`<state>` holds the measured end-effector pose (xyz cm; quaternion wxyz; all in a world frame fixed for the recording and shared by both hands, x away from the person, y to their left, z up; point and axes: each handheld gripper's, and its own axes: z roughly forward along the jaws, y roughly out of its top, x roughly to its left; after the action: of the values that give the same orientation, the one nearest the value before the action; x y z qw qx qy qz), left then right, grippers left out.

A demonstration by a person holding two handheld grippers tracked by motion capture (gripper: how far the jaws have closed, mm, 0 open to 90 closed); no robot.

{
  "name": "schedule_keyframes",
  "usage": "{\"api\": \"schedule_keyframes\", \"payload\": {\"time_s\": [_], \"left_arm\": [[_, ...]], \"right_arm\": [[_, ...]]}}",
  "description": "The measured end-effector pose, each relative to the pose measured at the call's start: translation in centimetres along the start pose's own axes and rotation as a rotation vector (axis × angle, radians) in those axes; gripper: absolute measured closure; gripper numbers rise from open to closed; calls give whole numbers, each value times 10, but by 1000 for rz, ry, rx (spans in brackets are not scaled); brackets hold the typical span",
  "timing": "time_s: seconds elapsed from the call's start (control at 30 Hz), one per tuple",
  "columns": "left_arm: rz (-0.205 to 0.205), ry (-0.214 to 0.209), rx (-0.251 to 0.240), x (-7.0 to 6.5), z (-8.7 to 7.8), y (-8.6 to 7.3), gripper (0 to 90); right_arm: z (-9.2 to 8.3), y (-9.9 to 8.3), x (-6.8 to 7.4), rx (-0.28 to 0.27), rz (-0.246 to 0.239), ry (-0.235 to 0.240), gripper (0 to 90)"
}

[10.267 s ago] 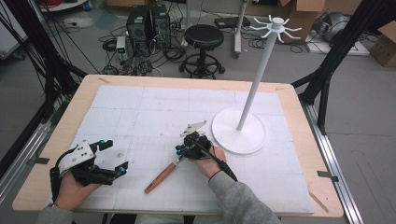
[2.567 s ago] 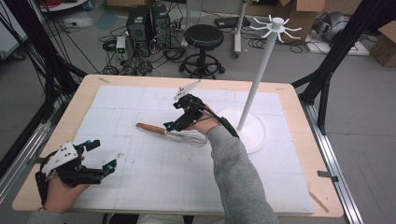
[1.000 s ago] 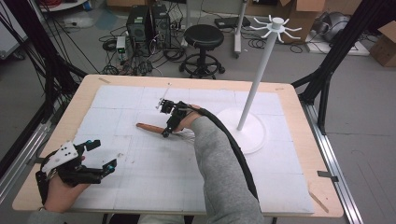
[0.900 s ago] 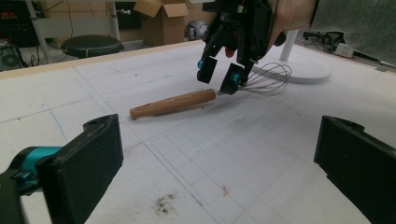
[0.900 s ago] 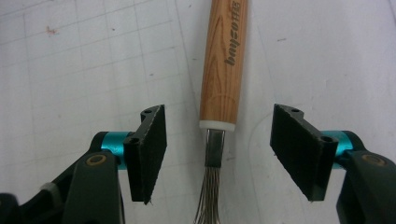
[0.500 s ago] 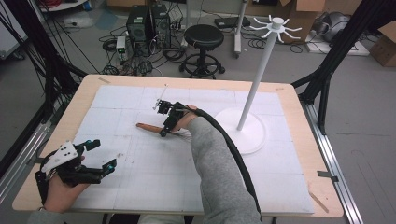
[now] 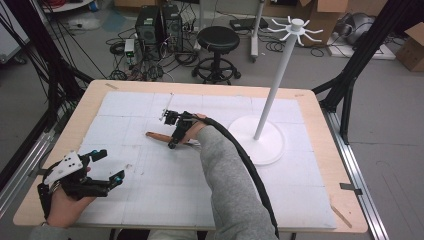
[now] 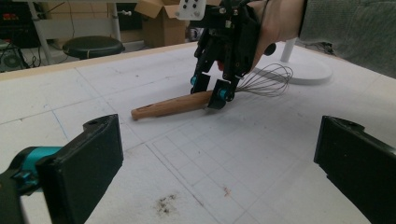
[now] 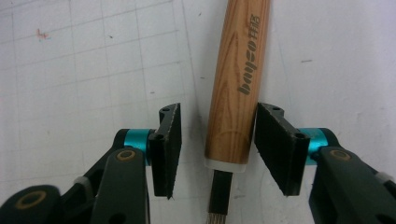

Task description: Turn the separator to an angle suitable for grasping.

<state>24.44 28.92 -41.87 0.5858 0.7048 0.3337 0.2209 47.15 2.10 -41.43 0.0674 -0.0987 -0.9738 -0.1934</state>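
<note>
Right hand-held gripper (image 9: 215,149) straddling the whisk (image 9: 236,88) handle.
Its jaws have just been closing, one pad touching, one apart; left hand-held gripper (image 8: 219,163) gapes empty over the tabletop (image 7: 310,200).

In my right gripper view, the right gripper (image 9: 214,149) points down at the white gridded table cover (image 9: 84,60), and its two black jaws straddle the lower end of the whisk's wooden handle (image 9: 238,79), which runs up and out of the top edge and bears dark printed lettering. The jaws have just been closing with the handle between them; I see the right-hand pad touching or all but touching the wood, while a clear gap remains at the left-hand pad. Below the handle's pale collar, a dark stem (image 9: 218,191) leads to the first wires at the bottom edge.
</note>
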Motion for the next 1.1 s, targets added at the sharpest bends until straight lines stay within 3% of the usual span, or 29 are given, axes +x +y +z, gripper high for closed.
{"api": "schedule_keyframes", "payload": {"time_s": [0.23,0.43,0.67,1.1], "left_arm": [[-4,0,-1,0,0,0,18],[-3,-1,2,0,1,0,18],[-4,-2,0,0,1,0,18],[-3,-1,0,0,1,0,18]], "right_arm": [[0,0,2,13,-7,-8,554],[1,2,3,27,-23,-51,637],[0,2,3,31,1,-52,684],[-8,3,10,35,-14,-73,691]]}}
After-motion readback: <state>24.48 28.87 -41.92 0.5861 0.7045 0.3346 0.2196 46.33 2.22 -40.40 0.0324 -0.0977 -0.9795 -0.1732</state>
